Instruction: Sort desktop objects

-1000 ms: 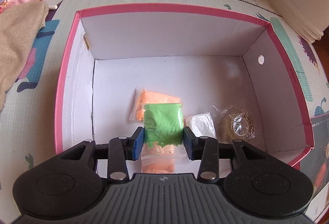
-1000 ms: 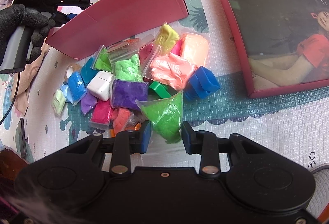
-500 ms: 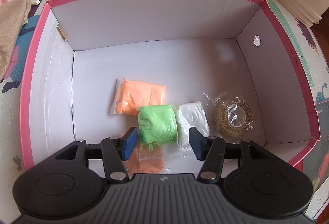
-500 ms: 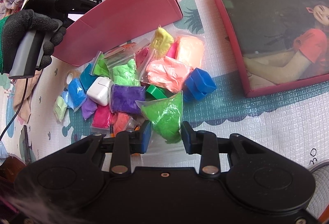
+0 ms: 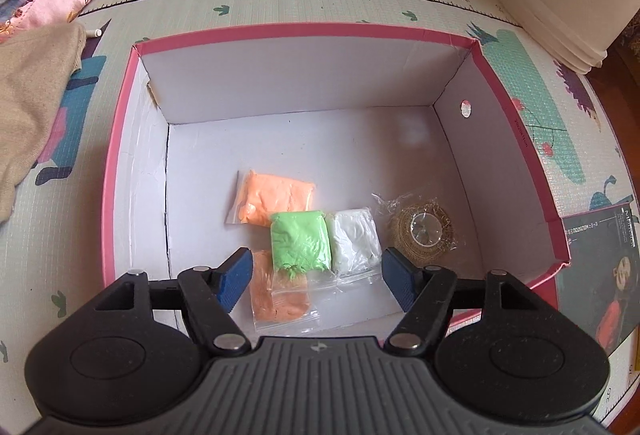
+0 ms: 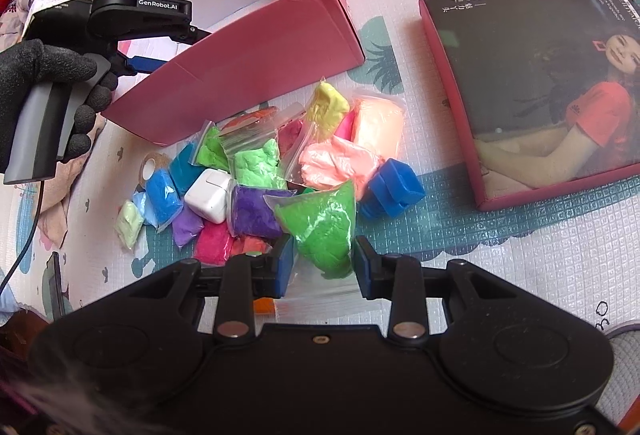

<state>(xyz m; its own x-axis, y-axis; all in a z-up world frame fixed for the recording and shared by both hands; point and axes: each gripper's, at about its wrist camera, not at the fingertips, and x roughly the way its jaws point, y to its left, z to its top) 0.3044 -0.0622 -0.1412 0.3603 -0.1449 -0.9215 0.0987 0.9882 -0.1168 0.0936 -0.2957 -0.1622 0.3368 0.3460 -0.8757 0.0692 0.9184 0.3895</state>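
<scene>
Right wrist, green clay bag [image 6: 324, 225] upright, point down

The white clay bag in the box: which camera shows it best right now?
The left wrist view. It looks straight down into the pink box, where the white clay bag lies beside the green clay bag. The right wrist view shows only the box's outer wall, so the bag is hidden there.

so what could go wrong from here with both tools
The right tool grips its green clay bag by the lower end only, so it might slip on the way to the pink box. The left tool, jaws opening, sits low over the dropped green bag and could snag its loose plastic.
</scene>
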